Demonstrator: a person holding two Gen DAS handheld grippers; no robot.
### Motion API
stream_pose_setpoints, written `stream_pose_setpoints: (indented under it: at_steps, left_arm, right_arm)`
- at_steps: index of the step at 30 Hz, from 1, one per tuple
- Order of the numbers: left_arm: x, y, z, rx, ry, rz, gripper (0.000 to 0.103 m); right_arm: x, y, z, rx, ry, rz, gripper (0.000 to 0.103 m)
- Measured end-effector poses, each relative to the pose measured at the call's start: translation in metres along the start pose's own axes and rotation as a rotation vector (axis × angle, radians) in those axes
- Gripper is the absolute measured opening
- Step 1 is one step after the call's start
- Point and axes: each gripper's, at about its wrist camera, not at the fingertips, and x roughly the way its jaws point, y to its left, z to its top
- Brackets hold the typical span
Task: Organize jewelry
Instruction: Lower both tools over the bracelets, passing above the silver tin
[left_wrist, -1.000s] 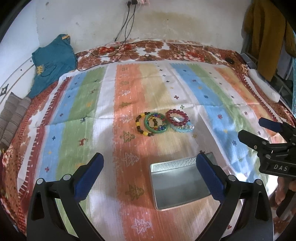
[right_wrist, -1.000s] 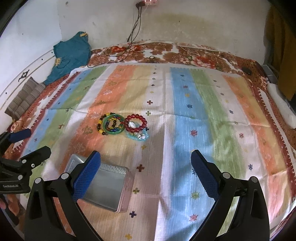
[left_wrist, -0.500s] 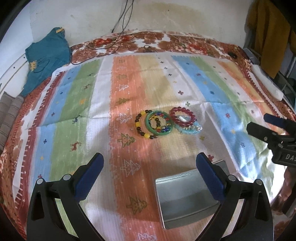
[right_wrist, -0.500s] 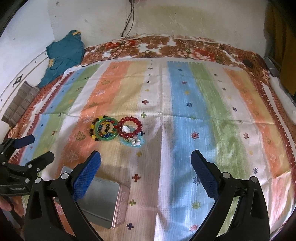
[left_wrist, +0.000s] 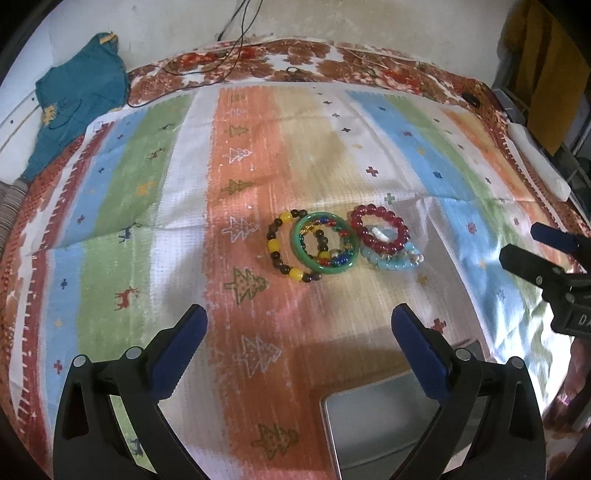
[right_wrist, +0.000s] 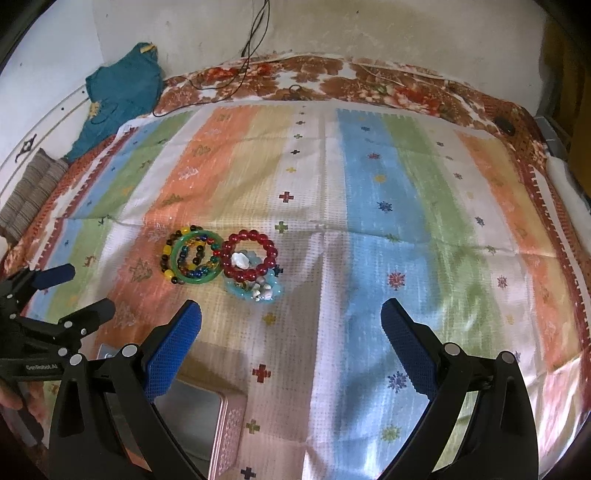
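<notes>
Several bracelets lie in a cluster on the striped cloth: a green bangle (left_wrist: 325, 243) over a yellow-and-brown bead bracelet (left_wrist: 275, 245), a red bead bracelet (left_wrist: 379, 230) and a light blue one (left_wrist: 393, 260). The cluster also shows in the right wrist view, with the green bangle (right_wrist: 197, 256) and red bracelet (right_wrist: 248, 254). A metal tin (left_wrist: 391, 424) sits near the front, also seen in the right wrist view (right_wrist: 195, 413). My left gripper (left_wrist: 299, 332) is open and empty, short of the bracelets. My right gripper (right_wrist: 291, 328) is open and empty, right of the tin.
A teal garment (left_wrist: 79, 96) lies at the back left by the wall. Black cables (left_wrist: 236, 48) run down the wall onto the floral bedsheet (left_wrist: 332, 62). A white object (left_wrist: 539, 162) lies at the right edge. Yellow cloth (left_wrist: 546, 66) hangs at the far right.
Both grippers have moved forward toward the bracelets, which now look larger and nearer. The tin has slid toward the bottom of both views. Both grippers stay open.
</notes>
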Motion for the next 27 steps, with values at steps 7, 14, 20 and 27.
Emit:
stream_pose_setpoints:
  at_steps: [7,14,20,27]
  left_arm:
    - [0.020,0.006,0.010,0.000,0.024,-0.006,0.097]
    - [0.036,0.018,0.018,-0.015,0.050,-0.027,0.097]
    - [0.047,0.022,0.025,-0.032,0.063,-0.081,0.097]
    - [0.060,0.027,0.032,-0.053,0.075,-0.095,0.093]
  right_arm:
    - [0.023,-0.002,0.006,0.010,0.037,-0.004,0.099]
    - [0.039,-0.003,0.014,0.025,0.051,0.003,0.099]
    - [0.052,0.001,0.020,0.027,0.071,-0.001,0.099]
    - [0.065,0.000,0.027,0.038,0.086,-0.016,0.099]
